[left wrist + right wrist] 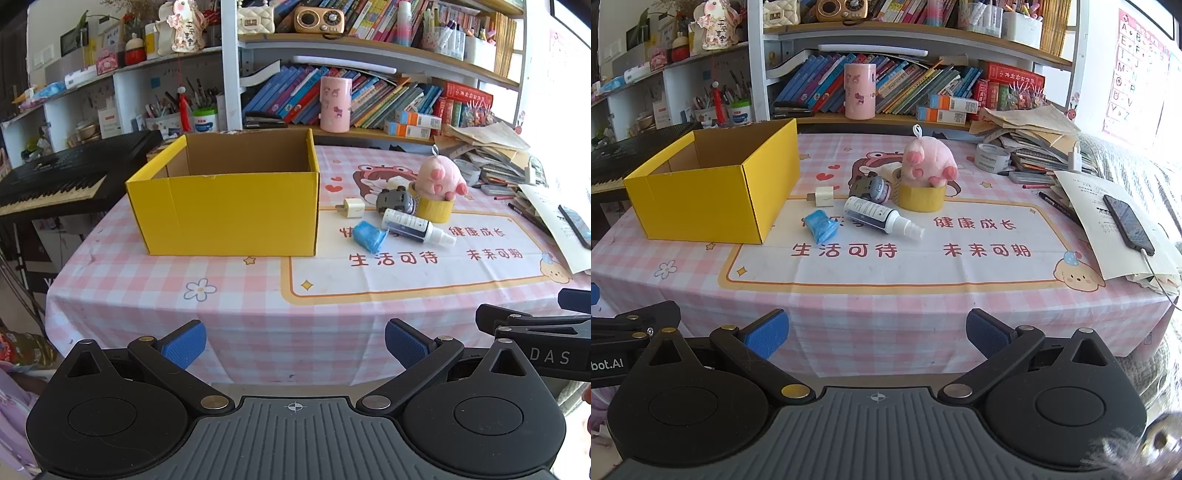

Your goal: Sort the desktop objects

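An open yellow cardboard box (pixel 225 214) (pixel 701 199) stands on the table's left; its inside looks bare. To its right lie a blue packet (pixel 367 236) (pixel 822 225), a white spray bottle (pixel 417 226) (pixel 882 218), a white charger plug (pixel 352 205) (pixel 823 195), a grey toy car (pixel 395 201) (pixel 870 188) and a pink plush (pixel 439 177) (pixel 927 160) on a yellow tape roll (pixel 436 209) (pixel 921 197). My left gripper (pixel 295 347) and right gripper (pixel 877 332) are open and empty, held off the table's near edge.
The pink checked tablecloth (pixel 258 317) (pixel 886 314) covers the table. A phone (pixel 1128 223) on papers, pens and a clear tape roll (pixel 991 157) lie at the right. A keyboard (pixel 55 177) stands left of the table. Bookshelves stand behind.
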### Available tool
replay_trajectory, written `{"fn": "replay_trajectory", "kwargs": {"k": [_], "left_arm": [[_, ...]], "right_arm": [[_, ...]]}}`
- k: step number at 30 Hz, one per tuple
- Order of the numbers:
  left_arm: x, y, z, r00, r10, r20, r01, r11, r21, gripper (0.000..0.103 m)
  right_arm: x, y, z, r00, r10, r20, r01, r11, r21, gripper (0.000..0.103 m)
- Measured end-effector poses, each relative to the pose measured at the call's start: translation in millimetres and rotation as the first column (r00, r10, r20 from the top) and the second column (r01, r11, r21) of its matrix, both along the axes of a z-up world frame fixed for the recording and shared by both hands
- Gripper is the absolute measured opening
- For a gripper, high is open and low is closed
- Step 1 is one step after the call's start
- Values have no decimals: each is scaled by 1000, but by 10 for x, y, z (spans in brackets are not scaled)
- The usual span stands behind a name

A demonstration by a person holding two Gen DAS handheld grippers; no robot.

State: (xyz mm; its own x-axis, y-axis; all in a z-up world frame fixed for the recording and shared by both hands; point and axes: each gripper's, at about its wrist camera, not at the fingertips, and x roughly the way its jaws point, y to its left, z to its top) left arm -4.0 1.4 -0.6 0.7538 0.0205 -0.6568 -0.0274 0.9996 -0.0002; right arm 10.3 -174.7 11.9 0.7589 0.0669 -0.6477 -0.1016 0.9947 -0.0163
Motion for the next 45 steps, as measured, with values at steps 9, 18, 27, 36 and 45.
{"fn": "replay_trajectory", "kwargs": {"k": [9, 18, 27, 36, 45], "left_arm": [[-5, 39, -6, 1000, -5, -5, 5, 1000, -11, 103], [9, 55, -5, 1000, -20, -4, 20, 1000, -22, 103], [-10, 101, 39, 999, -42, 29, 44, 998, -51, 103], [1, 96, 34, 997, -63, 45, 64, 997, -31, 103], [24, 140, 5, 995, -85, 46, 87, 995, -45, 103]], "right_arm": [[0, 9, -5, 1000, 0, 1, 0, 1000, 0, 103], [2, 16, 0, 1000, 2, 2, -2, 1000, 0, 103], [0, 35, 8, 1000, 9, 3, -9, 1000, -1, 103], [53, 99, 5, 1000, 20, 3, -20, 1000, 0, 103], [97, 137, -27, 1000, 25, -6, -25, 1000, 9, 103]]}}
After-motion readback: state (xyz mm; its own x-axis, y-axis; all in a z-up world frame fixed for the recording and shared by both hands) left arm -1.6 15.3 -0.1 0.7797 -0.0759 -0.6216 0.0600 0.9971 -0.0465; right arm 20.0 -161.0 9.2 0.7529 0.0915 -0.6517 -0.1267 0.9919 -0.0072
